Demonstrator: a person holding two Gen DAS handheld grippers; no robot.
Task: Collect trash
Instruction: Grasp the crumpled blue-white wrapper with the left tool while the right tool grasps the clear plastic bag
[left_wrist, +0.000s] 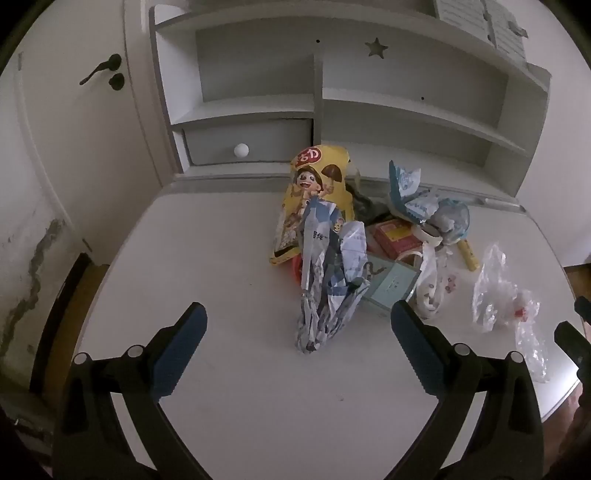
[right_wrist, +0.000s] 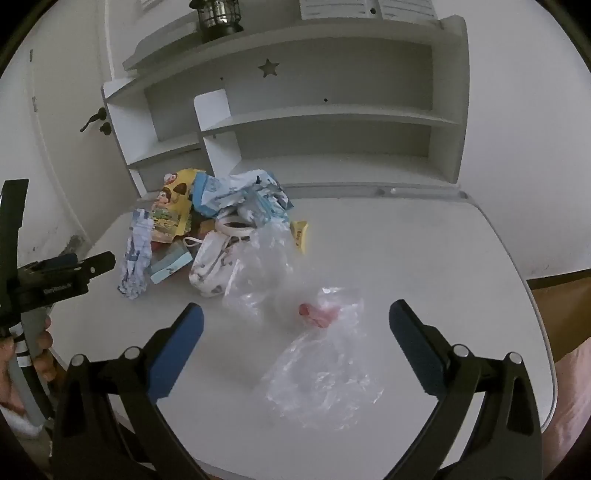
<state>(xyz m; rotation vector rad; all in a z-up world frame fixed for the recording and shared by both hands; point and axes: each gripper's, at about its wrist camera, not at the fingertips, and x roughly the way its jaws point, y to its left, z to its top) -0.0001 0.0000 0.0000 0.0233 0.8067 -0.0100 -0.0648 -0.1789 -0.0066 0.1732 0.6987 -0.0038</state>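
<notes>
A heap of trash lies on the white desk (left_wrist: 221, 258). In the left wrist view a crumpled blue-and-white wrapper (left_wrist: 327, 291) reaches toward me, with a yellow snack bag (left_wrist: 314, 192) behind it, a red box (left_wrist: 395, 236), a pale blue box (left_wrist: 391, 288) and a clear plastic bag (left_wrist: 506, 302) to the right. My left gripper (left_wrist: 299, 332) stands open just in front of the wrapper's near end, touching nothing. In the right wrist view the clear plastic bag (right_wrist: 317, 332) with a red scrap inside lies between and ahead of the fingers of my right gripper (right_wrist: 295, 325), which is open.
A white shelf unit (left_wrist: 369, 110) with a knobbed drawer (left_wrist: 242, 149) stands along the desk's back edge. A door with a dark handle (left_wrist: 103, 70) is at left. A lantern (right_wrist: 218, 14) sits on the shelf top. A hand (right_wrist: 22, 354) holds the left gripper.
</notes>
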